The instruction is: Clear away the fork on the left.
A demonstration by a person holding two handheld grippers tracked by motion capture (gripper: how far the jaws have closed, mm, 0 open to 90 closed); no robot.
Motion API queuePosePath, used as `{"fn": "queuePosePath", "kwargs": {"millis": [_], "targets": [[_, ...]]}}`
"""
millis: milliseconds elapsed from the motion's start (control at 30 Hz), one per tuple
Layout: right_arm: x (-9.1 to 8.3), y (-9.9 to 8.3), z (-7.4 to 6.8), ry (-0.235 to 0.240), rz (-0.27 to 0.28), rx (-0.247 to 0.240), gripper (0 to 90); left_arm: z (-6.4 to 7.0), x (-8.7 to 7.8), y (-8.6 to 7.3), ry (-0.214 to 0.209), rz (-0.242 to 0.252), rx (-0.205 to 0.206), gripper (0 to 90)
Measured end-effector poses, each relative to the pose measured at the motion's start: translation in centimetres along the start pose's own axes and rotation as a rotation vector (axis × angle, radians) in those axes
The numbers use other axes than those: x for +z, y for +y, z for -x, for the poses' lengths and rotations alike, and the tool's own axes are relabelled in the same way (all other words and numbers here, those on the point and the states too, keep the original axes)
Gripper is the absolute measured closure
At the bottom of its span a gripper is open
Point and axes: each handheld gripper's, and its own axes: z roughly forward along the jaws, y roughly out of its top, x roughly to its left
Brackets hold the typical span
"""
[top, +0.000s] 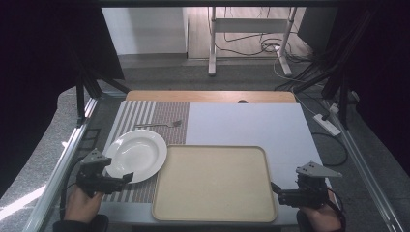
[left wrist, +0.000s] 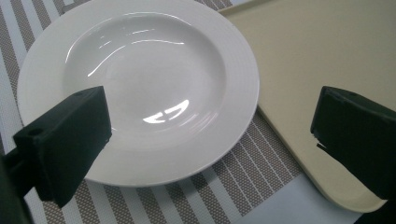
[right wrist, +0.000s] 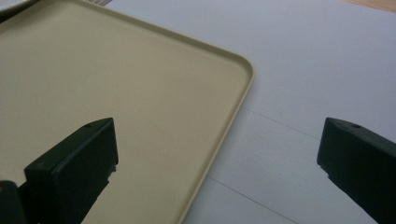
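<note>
- Left gripper [top: 126, 178] is wide open for us, jaws spread far apart and holding nothing; in the left gripper view one jaw hangs over the near rim of the plate [left wrist: 140, 88] and the other over the tray [left wrist: 322, 60].
- We can't tell whether that jaw actually touches the plate's rim or just floats above it.
- Right gripper [top: 274, 188] is released too, jaws gaping, empty; in the right gripper view one jaw sits over the tray's surface and the other over the pale blue sheet [right wrist: 327, 60] beside it, straddling the tray's right edge.
- We see the plate, white and round, lying flat and face up on the striped placemat [top: 140, 113] at the table's left, just beside the tray's left edge; being round, it has no long axis to call.
- We've got the tray, beige and bare, lying flat at the front middle, its long side running left to right.
- A fork [top: 159, 124] lies behind the plate on the placemat, lengthwise left to right, tines toward the right.
- Between left gripper and plate, we see nothing in the way.
</note>
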Motion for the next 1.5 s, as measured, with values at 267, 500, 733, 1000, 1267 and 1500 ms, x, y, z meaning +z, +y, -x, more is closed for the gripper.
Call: {"fn": "queuePosePath", "kwargs": {"millis": [267, 500, 733, 1000, 1267, 1500], "targets": [[0.0, 0.0, 0.0, 0.0, -0.001, -0.001, 0.0, -0.9, 1.3, 1.5, -0.004, -0.004, 0.016, 0.0], [0.0, 0.0, 0.0, -0.002, -0.003, -0.004, 0.0, -2.1, 2.6, 2.8, -0.029, 0.004, 0.002, 0.0], [0.1, 0.0, 0.0, -0.003, -0.008, -0.004, 0.0, -3.0, 4.4, 4.2, -0.03, -0.022, 0.014, 0.0], [0.2, 0.1, 0.0, -0.002, -0.018, -0.003, 0.0, -4.4, 6.2, 5.9, -0.034, -0.043, -0.013, 0.0], [0.2, 0.1, -0.1, -0.003, -0.017, -0.01, 0.0, -5.6, 8.0, 7.8, -0.011, -0.05, -0.003, 0.0], [0.2, 0.1, -0.1, -0.003, -0.017, -0.012, 0.0, -6.8, 10.0, 9.3, -0.016, -0.076, -0.001, 0.0]]}}
